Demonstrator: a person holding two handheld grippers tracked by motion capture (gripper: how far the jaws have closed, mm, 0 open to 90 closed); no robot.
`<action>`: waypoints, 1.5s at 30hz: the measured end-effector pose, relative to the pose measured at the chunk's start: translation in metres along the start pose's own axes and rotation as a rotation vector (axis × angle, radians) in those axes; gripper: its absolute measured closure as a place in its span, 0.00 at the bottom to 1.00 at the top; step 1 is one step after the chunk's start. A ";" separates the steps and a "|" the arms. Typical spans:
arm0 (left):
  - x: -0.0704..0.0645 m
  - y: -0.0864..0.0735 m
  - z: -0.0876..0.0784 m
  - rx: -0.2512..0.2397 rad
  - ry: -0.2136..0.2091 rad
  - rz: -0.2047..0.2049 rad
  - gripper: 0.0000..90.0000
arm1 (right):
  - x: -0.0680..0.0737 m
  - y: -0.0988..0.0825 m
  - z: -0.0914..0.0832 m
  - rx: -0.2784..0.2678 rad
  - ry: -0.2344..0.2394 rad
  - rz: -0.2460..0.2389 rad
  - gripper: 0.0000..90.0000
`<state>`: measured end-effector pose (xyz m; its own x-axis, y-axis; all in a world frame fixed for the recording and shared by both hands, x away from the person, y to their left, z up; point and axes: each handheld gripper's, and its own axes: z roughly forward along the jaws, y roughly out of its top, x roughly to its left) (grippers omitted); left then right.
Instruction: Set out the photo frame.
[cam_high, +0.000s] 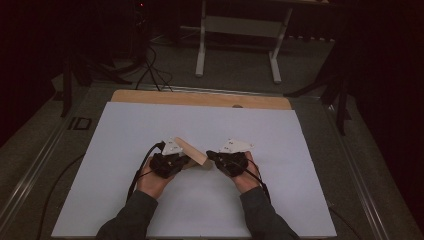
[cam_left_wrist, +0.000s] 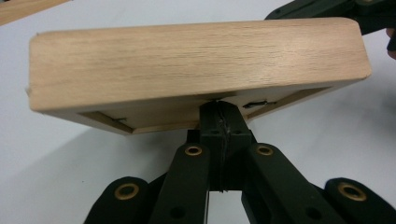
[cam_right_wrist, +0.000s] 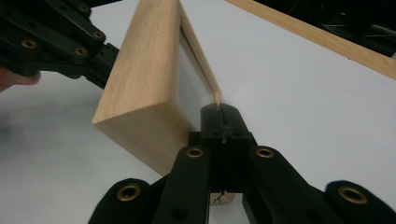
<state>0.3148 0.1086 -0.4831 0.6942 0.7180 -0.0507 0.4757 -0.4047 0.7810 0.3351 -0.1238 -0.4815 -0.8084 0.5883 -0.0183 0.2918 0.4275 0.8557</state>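
- Centrally, low in the left gripper view, the left hand-held gripper is seen with its jaws pressed together on the thin lower lip of a wooden frame, which is held by that edge.
- Across the upper half of that view the frame's broad pale side is spread, tilted, with its recessed underside turned toward the camera.
- At the upper right of the same view, the right hand-held gripper is met at the frame's far corner.
- At the middle of the right gripper view, the right hand-held gripper is likewise shown closed on a thin edge of the wooden frame, whose glazed face is turned to the right.
- At the upper left of that view, the left hand-held gripper is set against the frame's other side.
- In the high view, the wooden frame is placed just below the centre, held between the left hand-held gripper and the right hand-held gripper; whether it touches the surface cannot be told.
- Below it a white sheet is spread over the desk, whose wooden strip is left bare along the far edge.
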 end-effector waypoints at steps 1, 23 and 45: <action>0.000 0.000 0.000 0.000 0.002 -0.001 1.00 | 0.000 0.000 0.000 0.000 0.001 -0.001 1.00; 0.002 0.000 0.008 0.020 0.006 -0.006 1.00 | 0.007 -0.006 0.002 0.031 0.033 -0.019 1.00; 0.013 -0.001 0.011 0.008 0.009 -0.041 1.00 | 0.018 -0.009 0.008 0.049 0.065 -0.037 1.00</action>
<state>0.3294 0.1117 -0.4916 0.6694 0.7390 -0.0766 0.5078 -0.3799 0.7732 0.3222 -0.1114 -0.4935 -0.8500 0.5265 -0.0145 0.2845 0.4821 0.8286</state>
